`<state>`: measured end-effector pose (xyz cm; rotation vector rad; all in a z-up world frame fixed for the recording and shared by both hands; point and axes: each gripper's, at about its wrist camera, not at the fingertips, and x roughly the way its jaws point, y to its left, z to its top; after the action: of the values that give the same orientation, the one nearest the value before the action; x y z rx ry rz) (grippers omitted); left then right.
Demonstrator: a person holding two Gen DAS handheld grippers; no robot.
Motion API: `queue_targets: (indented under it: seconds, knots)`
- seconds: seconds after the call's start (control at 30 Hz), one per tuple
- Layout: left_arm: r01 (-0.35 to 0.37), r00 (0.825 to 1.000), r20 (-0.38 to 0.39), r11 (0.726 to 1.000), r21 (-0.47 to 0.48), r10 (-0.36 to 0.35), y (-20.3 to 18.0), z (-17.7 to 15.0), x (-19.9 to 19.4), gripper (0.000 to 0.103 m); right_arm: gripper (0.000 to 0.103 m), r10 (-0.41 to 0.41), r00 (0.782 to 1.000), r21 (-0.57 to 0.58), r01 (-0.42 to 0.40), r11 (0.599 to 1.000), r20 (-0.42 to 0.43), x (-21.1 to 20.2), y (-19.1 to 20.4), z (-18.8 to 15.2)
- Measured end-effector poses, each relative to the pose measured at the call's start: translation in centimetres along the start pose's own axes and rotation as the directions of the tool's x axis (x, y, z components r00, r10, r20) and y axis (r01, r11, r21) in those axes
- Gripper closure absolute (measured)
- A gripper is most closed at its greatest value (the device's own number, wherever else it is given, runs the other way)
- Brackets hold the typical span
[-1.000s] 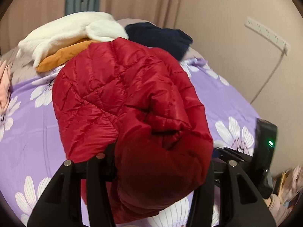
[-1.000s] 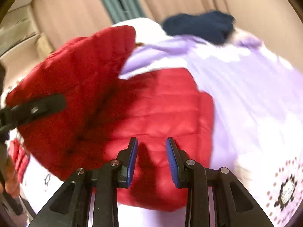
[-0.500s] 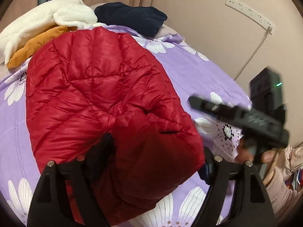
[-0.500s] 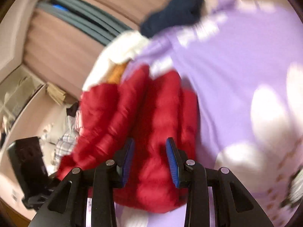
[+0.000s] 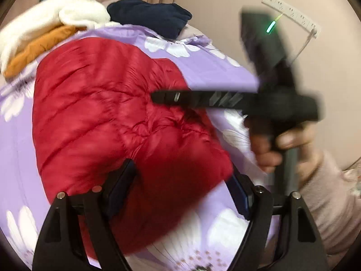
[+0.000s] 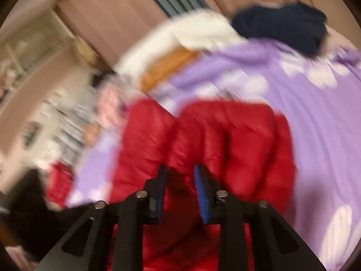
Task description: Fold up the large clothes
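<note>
A red quilted puffer jacket (image 5: 108, 113) lies folded over on the purple flowered bedspread (image 5: 214, 67). My left gripper (image 5: 180, 180) stands wide open, its fingers on either side of the jacket's near bulge. The right gripper reaches in from the right in the left wrist view (image 5: 158, 96), edge-on above the jacket, held by a hand in a pink sleeve. In the right wrist view, which is blurred, the right gripper (image 6: 180, 180) is part open over the red jacket (image 6: 225, 140), with nothing between the blue pads.
A white fleece garment (image 5: 49, 20), an orange garment (image 5: 38, 47) and a dark navy garment (image 5: 151, 15) are piled at the bed's far end. A wall with a power strip (image 5: 291, 11) is at the right. More clothes (image 6: 74, 122) lie beside the bed.
The left gripper's fingers have spread wide and let go of the jacket, which has dropped onto the bed. The right gripper has swung in over the jacket from the right.
</note>
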<state>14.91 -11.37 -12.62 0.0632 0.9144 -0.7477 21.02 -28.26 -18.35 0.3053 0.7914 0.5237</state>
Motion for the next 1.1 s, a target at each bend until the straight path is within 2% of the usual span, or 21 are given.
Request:
queue_targets:
  seconds: [0.07, 0.17, 0.23, 0.3, 0.33, 0.4, 0.47, 0.57, 0.67, 0.7, 0.8, 0.83, 0.9, 1.0, 1.1]
  knots:
    - [0.061, 0.998, 0.014, 0.998, -0.032, -0.06, 0.4, -0.2, -1.6, 0.027, 0.076, 0.002, 1.0, 0.008, -0.002, 1.0, 0.001, 0.1, -0.1, -1.5]
    - [0.081, 0.994, 0.075, 0.994, -0.072, -0.076, 1.4, 0.0, -4.2, 0.027, 0.076, 0.012, 0.999, 0.03, -0.013, 0.999, 0.034, -0.3, 0.0, -2.2]
    - [0.055, 0.989, 0.143, 0.991, -0.121, -0.037, 3.0, 0.6, -5.8, 0.027, 0.079, 0.014, 0.998, 0.053, -0.017, 0.998, 0.055, -0.6, -0.6, -2.9]
    - [-0.022, 0.983, 0.175, 0.984, -0.175, 0.053, 4.9, 1.3, -6.2, 0.028, 0.079, 0.009, 0.998, 0.071, -0.014, 0.997, 0.063, -0.3, -1.3, -2.7]
    - [-0.069, 0.979, 0.174, 0.974, -0.215, 0.108, 6.1, 1.9, -5.9, 0.031, 0.079, 0.004, 0.998, 0.075, -0.009, 0.997, 0.067, -0.1, -1.6, -2.7]
    - [-0.122, 0.976, 0.141, 0.953, -0.277, 0.166, 8.3, 2.9, -4.6, 0.057, 0.078, -0.033, 0.998, 0.074, 0.028, 0.997, 0.062, -0.1, -1.6, -2.6]
    - [-0.159, 0.975, 0.099, 0.937, -0.311, 0.198, 9.7, 3.5, -3.0, 0.067, 0.078, -0.041, 0.997, 0.08, 0.035, 0.996, 0.071, -0.4, -1.5, -2.8]
    - [-0.185, 0.974, 0.066, 0.926, -0.33, 0.218, 10.5, 4.1, -1.1, 0.068, 0.078, -0.09, 0.988, 0.046, 0.084, 0.995, 0.122, -1.9, -0.3, -2.9]
    - [-0.214, 0.97, 0.052, 0.933, -0.29, 0.239, 9.4, 4.3, -0.3, 0.068, 0.078, -0.125, 0.97, -0.037, 0.135, 0.99, 0.21, -4.1, 2.1, -2.7]
    - [-0.222, 0.968, 0.051, 0.936, -0.273, 0.245, 9.0, 4.2, -0.4, 0.068, 0.078, -0.11, 0.966, -0.058, 0.127, 0.99, 0.232, -4.8, 2.8, -2.6]
    - [-0.251, 0.962, 0.046, 0.94, -0.23, 0.268, 8.4, 4.1, 0.0, 0.068, 0.078, 0.016, 0.963, -0.123, 0.018, 0.992, 0.268, -6.4, 5.0, -2.3]
    - [-0.253, 0.962, 0.047, 0.941, -0.226, 0.27, 8.6, 4.1, 0.2, 0.068, 0.078, 0.059, 0.966, -0.15, -0.022, 0.988, 0.251, -6.3, 5.7, -2.3]
    - [-0.252, 0.962, 0.045, 0.942, -0.224, 0.268, 8.8, 4.1, 0.4, 0.068, 0.078, 0.07, 0.977, -0.17, -0.036, 0.985, 0.2, -5.4, 6.3, -2.5]
    - [-0.242, 0.965, 0.043, 0.943, -0.228, 0.258, 9.3, 4.0, 0.6, 0.068, 0.078, -0.014, 0.993, -0.187, 0.036, 0.982, 0.119, -3.0, 5.7, -4.0]
    - [-0.242, 0.966, 0.038, 0.947, -0.211, 0.255, 9.0, 3.8, 1.0, 0.068, 0.079, -0.054, 0.998, -0.171, 0.061, 0.983, 0.043, -0.9, 4.4, -5.8]
